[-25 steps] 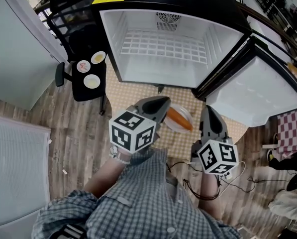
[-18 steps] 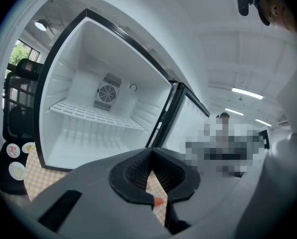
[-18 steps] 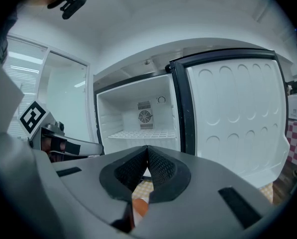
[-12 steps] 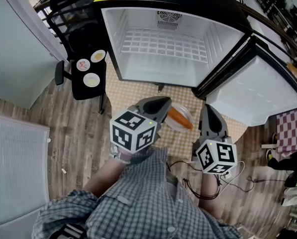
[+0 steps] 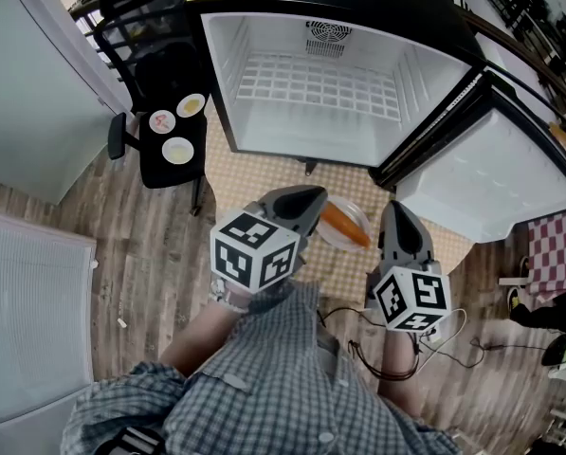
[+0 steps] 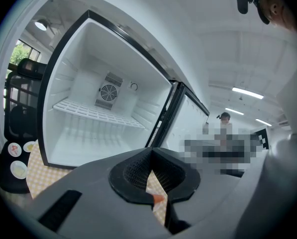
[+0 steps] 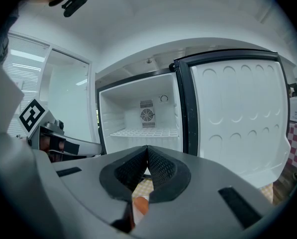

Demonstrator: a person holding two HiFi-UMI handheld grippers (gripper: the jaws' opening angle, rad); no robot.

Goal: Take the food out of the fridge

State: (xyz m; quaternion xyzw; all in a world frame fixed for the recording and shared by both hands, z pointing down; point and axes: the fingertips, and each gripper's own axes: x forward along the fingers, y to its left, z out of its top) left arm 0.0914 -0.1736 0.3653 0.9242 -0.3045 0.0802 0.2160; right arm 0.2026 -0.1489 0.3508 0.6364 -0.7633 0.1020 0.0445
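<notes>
While the fridge (image 5: 256,60) stands open | bowl (image 5: 357,213) holds a carrot (image 5: 344,226) | left gripper (image 5: 313,195), right gripper (image 5: 396,207): jaws together

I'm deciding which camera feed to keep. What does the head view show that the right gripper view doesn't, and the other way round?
Only the head view: the chair with three dishes on its seat, and the person's checked shirt. Only the right gripper view: the right gripper seen from behind with its jaw tips together, and the ceiling. Both: the open, empty fridge, its door swung wide, and the carrot, only a sliver below the jaws in the gripper view.
</notes>
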